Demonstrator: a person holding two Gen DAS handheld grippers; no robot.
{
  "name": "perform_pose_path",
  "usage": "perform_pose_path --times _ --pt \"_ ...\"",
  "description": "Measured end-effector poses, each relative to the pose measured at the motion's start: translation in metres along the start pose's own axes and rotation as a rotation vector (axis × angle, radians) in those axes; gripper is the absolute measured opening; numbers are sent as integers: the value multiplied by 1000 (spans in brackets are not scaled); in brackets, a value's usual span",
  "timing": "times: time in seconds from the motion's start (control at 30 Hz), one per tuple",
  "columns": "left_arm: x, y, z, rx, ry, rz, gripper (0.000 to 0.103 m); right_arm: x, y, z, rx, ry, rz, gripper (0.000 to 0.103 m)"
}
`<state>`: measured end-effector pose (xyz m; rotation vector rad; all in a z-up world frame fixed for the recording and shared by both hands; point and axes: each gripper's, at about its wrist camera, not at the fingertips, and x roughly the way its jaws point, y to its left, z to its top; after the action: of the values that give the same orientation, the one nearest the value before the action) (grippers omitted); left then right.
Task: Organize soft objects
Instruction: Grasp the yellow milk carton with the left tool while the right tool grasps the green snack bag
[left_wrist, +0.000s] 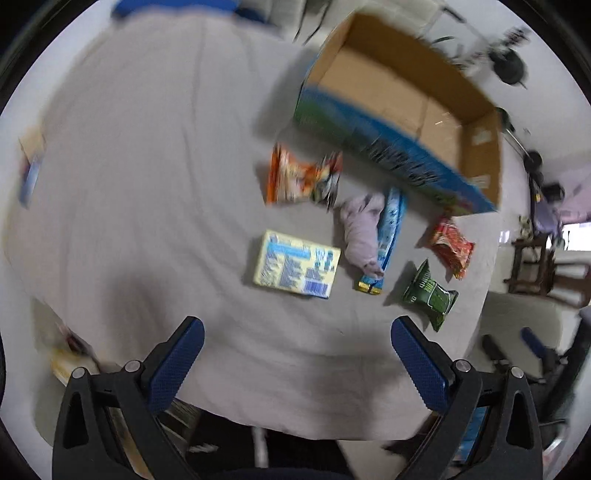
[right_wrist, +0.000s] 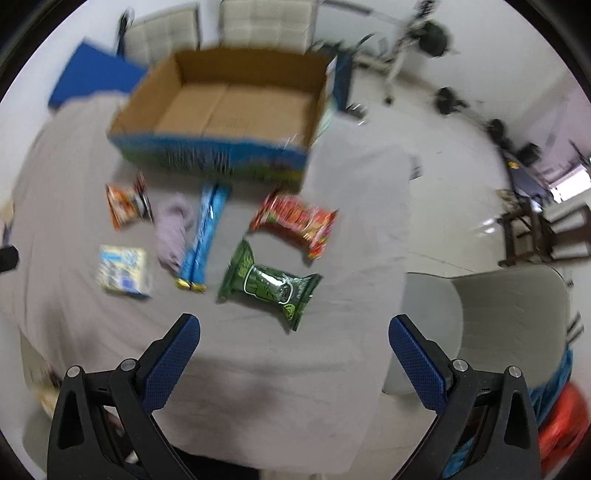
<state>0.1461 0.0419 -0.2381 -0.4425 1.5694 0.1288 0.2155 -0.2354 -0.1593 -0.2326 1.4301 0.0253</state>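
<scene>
Soft packets lie on a grey-clothed table (left_wrist: 147, 184) in front of an open cardboard box (left_wrist: 399, 99). In the left wrist view: an orange snack bag (left_wrist: 301, 177), a yellow packet (left_wrist: 297, 264), a lilac cloth (left_wrist: 360, 232), a long blue packet (left_wrist: 389, 236), a red bag (left_wrist: 450, 245) and a green bag (left_wrist: 430, 295). In the right wrist view the green bag (right_wrist: 269, 284) is nearest, with the red bag (right_wrist: 295, 221), blue packet (right_wrist: 205, 232), lilac cloth (right_wrist: 173, 229), orange bag (right_wrist: 127, 205), yellow packet (right_wrist: 123, 271) and box (right_wrist: 236, 107). My left gripper (left_wrist: 297, 332) and right gripper (right_wrist: 293, 328) are open, empty, above the table's near edge.
A grey chair (right_wrist: 495, 325) stands right of the table and pale chairs (right_wrist: 266, 22) stand behind the box. A blue board (right_wrist: 92, 79) lies at the far left. A red bag (right_wrist: 565, 424) sits on the floor at lower right. Both views are motion-blurred.
</scene>
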Motion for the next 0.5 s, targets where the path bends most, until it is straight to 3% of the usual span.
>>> perform_pose_path --times 0.17,0.23,0.33,0.5 --pt "73 19 13 -188 179 -69 103 89 15 23 -205 144 80 98" --pt "94 24 16 -256 242 -119 103 116 23 28 -261 195 123 90" --pt "116 29 22 -363 293 -196 103 155 34 35 -339 280 157 88" --pt "135 41 35 -523 311 -279 103 196 48 40 -398 352 171 80"
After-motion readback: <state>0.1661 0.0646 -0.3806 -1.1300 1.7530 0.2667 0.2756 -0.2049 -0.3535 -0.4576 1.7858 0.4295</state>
